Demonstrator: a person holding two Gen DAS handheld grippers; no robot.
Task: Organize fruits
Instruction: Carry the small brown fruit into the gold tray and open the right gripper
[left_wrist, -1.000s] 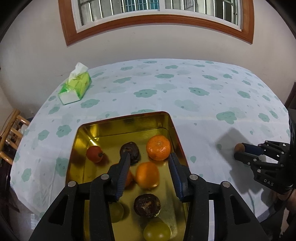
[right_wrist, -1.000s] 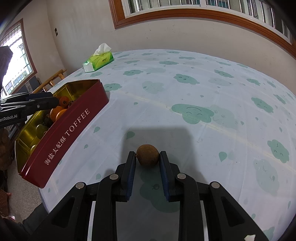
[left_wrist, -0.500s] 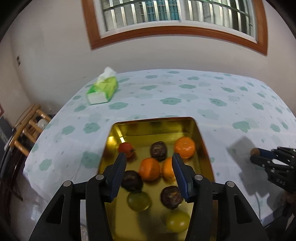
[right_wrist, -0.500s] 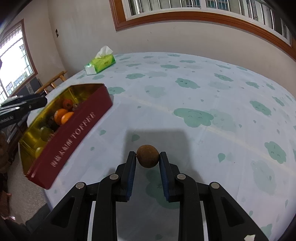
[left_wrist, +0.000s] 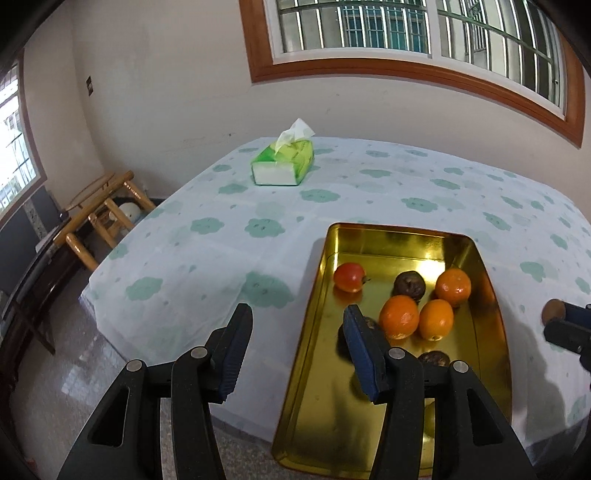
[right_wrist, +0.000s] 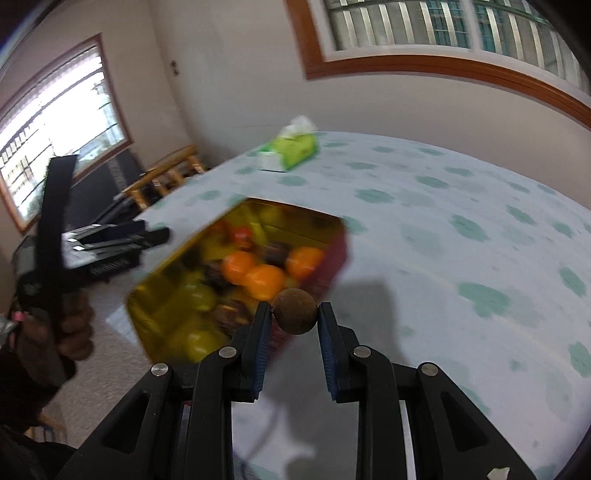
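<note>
A gold tin tray (left_wrist: 317, 314) with red outer walls sits at the table's near left corner; it also shows blurred in the right wrist view (right_wrist: 332, 254). It holds oranges (left_wrist: 400, 315), a red fruit (left_wrist: 349, 276), dark brown fruits (left_wrist: 409, 284) and green ones. My left gripper (left_wrist: 295, 347) is open and empty, held over the tray's left rim and the table edge. My right gripper (right_wrist: 291, 325) is shut on a small brown round fruit (right_wrist: 295, 312), just above the tray's near corner. The right gripper also shows at the left wrist view's right edge (left_wrist: 561, 323).
A green tissue pack (left_wrist: 284, 164) lies at the table's far left. The cloth (left_wrist: 406, 199) is white with green cloud prints. Wooden chairs (left_wrist: 99, 206) stand on the floor to the left of the table.
My right gripper carried the brown fruit left, from over the bare cloth to the tray's edge. My left gripper drew back and left, off the fruits, and stays open.
</note>
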